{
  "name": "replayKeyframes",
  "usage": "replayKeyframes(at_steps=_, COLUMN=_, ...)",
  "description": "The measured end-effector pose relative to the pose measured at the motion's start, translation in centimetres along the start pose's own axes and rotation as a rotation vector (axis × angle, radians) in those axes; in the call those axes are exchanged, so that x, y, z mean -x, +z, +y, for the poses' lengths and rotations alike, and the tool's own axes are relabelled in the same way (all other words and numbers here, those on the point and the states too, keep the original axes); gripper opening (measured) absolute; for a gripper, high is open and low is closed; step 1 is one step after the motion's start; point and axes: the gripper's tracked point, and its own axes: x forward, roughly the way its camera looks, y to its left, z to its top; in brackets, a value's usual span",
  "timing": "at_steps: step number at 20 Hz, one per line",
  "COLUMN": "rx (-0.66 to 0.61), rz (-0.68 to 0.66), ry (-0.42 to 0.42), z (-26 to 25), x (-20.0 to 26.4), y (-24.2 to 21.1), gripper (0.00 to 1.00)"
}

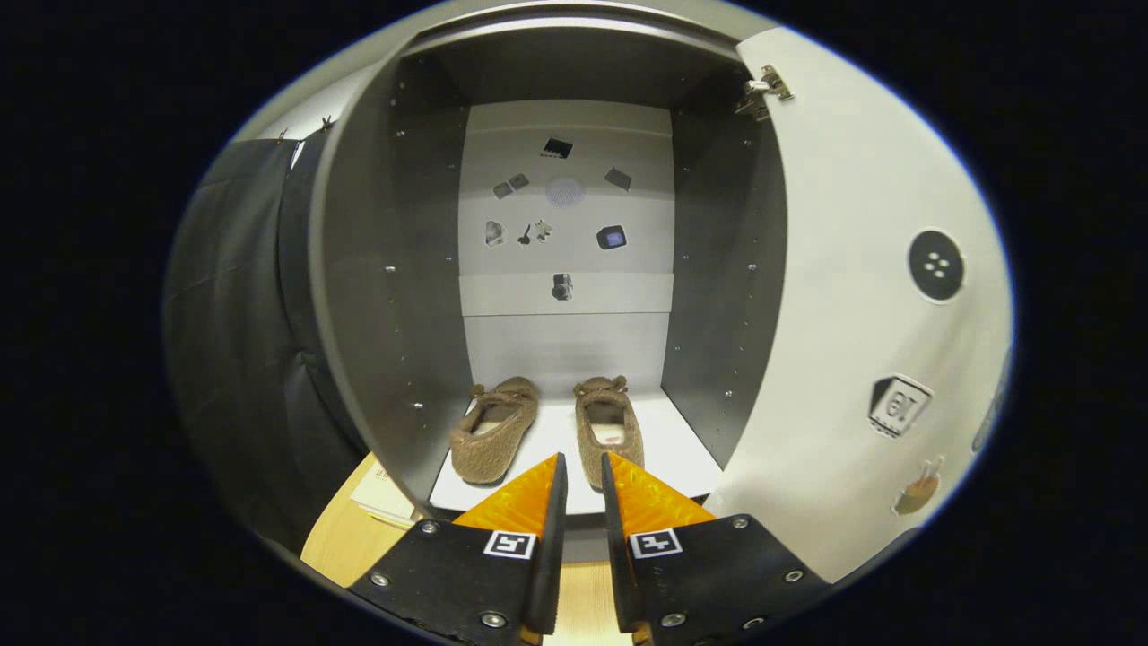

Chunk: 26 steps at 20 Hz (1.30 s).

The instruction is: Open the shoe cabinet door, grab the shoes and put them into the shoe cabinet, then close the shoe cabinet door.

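Gripper view showed both shoes, the left shoe point(494, 429) and the right shoe point(610, 431), lying side by side on the shoe cabinet floor point(677, 449), just beyond the fingertips. The hand-held gripper point(583, 471) held nothing, its fingers nearly closed with a narrow gap. The cabinet door point(861, 296) stood swung open at right. Stowing looked finished; closing that door seemingly remained, calling for a push on its outer face.

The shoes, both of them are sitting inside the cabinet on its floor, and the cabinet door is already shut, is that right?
Not quite. Both shoes do sit inside the shoe cabinet on its floor, but the gripper view shows the door standing open, swung out to the right. The gripper is empty, its fingers slightly parted just short of the shoes.
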Motion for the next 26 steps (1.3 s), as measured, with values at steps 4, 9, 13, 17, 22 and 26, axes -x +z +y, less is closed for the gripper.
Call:
replayKeyframes(at_steps=4, rx=-0.003, rz=-0.039, ry=-0.018, z=-0.5, x=5.6, y=-0.3, gripper=0.24)
replayKeyframes(at_steps=9, rx=0.013, rz=-0.060, ry=-0.054, z=-2.3, x=12.0, y=-1.1, gripper=0.28)
replayKeyframes(at_steps=13, rx=-0.004, rz=-0.070, ry=-0.065, z=-3.6, x=16.3, y=-1.8, gripper=0.28)
replayKeyframes(at_steps=17, rx=-0.010, rz=-0.090, ry=-0.077, z=-5.2, x=20.5, y=-2.2, gripper=0.32)
replayKeyframes(at_steps=22, rx=-0.015, rz=-0.108, ry=-0.150, z=-9.7, x=25.3, y=-3.2, gripper=0.34)
replayKeyframes(at_steps=26, rx=-0.041, rz=-0.122, ry=-0.238, z=-14.4, x=28.8, y=-3.9, gripper=0.36)
